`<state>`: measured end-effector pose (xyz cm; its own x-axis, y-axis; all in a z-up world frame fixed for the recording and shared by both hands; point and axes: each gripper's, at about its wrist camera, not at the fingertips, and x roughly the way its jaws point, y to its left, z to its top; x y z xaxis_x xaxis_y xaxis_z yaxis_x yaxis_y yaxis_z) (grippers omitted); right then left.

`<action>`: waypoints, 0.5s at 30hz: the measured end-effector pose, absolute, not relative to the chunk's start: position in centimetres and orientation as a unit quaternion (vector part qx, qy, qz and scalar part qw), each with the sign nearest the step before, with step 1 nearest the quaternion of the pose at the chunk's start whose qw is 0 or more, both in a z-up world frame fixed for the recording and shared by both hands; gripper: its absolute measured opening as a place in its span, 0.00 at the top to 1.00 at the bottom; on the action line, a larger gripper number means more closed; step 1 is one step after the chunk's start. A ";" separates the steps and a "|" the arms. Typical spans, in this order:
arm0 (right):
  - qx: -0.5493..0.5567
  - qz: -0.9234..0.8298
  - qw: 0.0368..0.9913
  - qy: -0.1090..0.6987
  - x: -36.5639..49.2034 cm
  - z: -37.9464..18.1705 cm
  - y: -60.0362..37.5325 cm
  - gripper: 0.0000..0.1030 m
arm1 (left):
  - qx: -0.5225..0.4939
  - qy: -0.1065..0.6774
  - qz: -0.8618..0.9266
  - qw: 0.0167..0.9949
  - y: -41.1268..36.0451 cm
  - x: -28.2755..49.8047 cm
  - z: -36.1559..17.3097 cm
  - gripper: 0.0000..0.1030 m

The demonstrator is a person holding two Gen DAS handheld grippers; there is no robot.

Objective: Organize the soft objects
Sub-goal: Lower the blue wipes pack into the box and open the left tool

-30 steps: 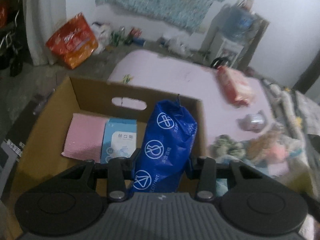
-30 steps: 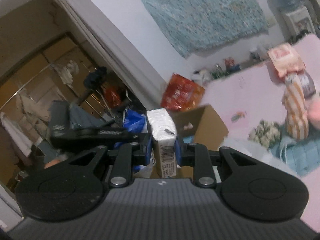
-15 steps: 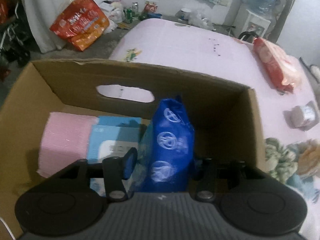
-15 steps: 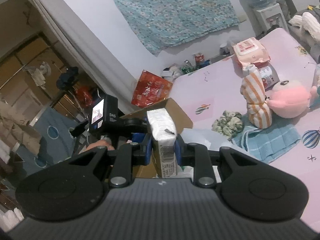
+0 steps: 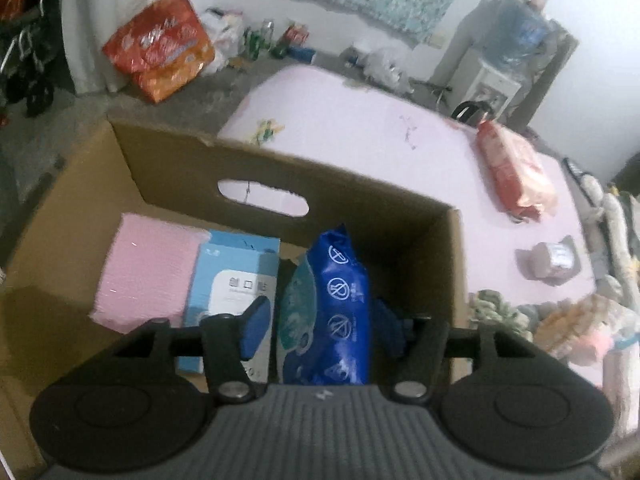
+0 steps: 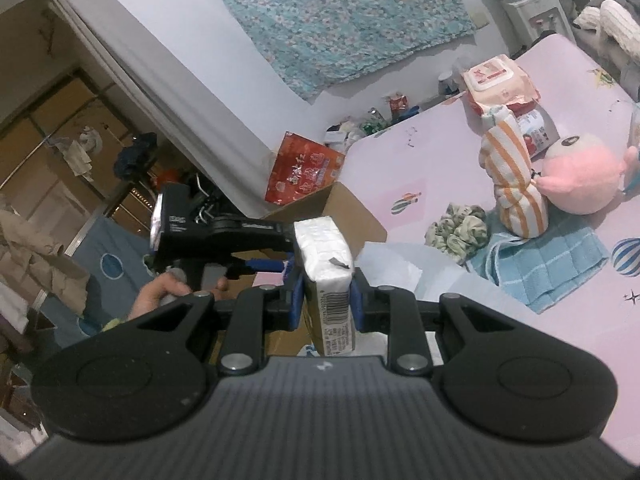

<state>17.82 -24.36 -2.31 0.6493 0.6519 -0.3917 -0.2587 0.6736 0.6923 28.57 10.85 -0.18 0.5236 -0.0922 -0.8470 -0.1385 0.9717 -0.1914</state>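
Your left gripper was opening, its fingers off the blue packet standing inside the cardboard box. Your right gripper clamped a white tissue pack above that box.

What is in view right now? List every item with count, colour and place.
cardboard box: one, brown, at the mat's edge
blue pack: one, upright in the box, between opening jaws, pads clear
pink pad: one, in the box, left
light-blue packet: one, in the box, middle
tissue pack: one, white, clamped
pink plush: one, on the mat
striped cloth: one, orange-white, beside the plush
blue towel: one, on the mat
left gripper: black
right gripper: black
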 end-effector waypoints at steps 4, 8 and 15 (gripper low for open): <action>0.295 0.282 0.857 0.316 17.8 -1.3 -23.5 0.78 | -0.102 0.456 0.012 0.884 11.3 25.4 2.9 0.36; 0.283 0.306 0.851 0.319 18.6 -0.2 -21.4 0.78 | -0.105 0.429 0.015 0.897 12.2 22.5 5.1 0.35; 0.245 0.332 0.846 0.337 21.0 1.3 -17.3 0.78 | -0.131 0.408 0.022 0.903 15.0 17.9 6.2 0.35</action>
<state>21.00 -17.26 1.29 0.5516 0.7271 -0.4087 -0.3969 0.6597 0.6381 17.94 14.99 6.20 0.6657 -0.0675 -0.7432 -0.1473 0.9644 -0.2195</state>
